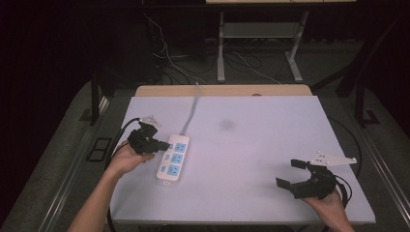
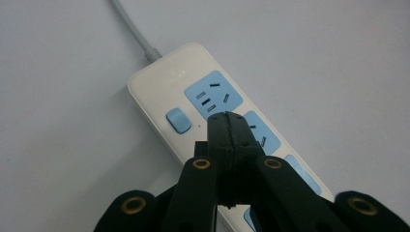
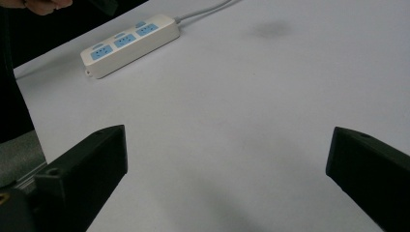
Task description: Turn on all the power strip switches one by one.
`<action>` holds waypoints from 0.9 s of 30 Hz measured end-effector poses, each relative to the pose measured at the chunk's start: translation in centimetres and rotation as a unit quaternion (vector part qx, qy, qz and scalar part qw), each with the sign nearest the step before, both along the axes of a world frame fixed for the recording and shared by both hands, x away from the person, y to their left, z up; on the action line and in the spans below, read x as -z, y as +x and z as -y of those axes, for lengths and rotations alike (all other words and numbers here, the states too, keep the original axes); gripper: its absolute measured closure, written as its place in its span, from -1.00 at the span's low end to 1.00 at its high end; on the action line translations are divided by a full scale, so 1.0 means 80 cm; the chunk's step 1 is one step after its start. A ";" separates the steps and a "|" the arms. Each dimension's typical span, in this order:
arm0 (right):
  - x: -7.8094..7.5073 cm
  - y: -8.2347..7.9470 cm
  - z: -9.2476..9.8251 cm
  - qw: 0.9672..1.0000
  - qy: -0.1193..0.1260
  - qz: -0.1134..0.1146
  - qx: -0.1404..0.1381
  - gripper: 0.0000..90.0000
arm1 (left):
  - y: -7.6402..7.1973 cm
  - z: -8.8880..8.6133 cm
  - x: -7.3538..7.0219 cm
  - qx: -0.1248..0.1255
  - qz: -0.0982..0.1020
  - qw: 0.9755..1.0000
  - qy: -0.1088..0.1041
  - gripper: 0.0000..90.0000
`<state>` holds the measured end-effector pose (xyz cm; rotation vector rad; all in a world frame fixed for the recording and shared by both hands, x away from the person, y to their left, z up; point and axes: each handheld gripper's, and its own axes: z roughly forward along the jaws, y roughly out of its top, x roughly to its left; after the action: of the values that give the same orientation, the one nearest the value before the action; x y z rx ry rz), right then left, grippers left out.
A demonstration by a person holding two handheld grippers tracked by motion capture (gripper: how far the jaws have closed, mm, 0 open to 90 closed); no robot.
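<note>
A white power strip (image 1: 173, 159) with blue sockets and small blue switches lies on the left half of the white table, its grey cord (image 1: 192, 108) running away to the far edge. My left gripper (image 1: 167, 144) hovers just over the strip's left side, jaws pressed together with nothing between them. In the left gripper view the shut tips (image 2: 230, 121) hang over the strip (image 2: 169, 82), between its first and second sockets, beside a blue switch (image 2: 176, 120). My right gripper (image 1: 291, 172) rests near the table's front right, jaws wide apart and empty. The right gripper view shows the strip (image 3: 126, 44) far off.
A faint dark smudge (image 1: 226, 124) marks the white table top (image 1: 251, 140) in the middle back. A wooden board edge (image 1: 222, 91) runs behind the table. Cables and a metal stand (image 1: 221, 48) are on the floor beyond.
</note>
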<state>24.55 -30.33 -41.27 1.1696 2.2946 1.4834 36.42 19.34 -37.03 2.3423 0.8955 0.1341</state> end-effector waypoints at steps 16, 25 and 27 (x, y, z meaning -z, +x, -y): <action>0.000 0.000 0.001 1.000 -0.001 0.000 -0.001 -0.98 | 0.021 0.006 -0.009 0.001 0.003 1.000 0.004 0.99; 0.000 0.000 0.002 1.000 -0.001 0.001 0.000 -0.98 | 0.029 0.009 -0.003 0.001 0.002 1.000 0.006 0.99; 0.000 0.000 0.002 1.000 0.000 0.001 0.000 -0.98 | 0.031 0.009 -0.002 0.001 0.001 1.000 0.008 0.99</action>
<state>24.57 -30.48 -41.27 1.1691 2.2929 1.4833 38.90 18.63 -36.90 2.3564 0.8946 0.1433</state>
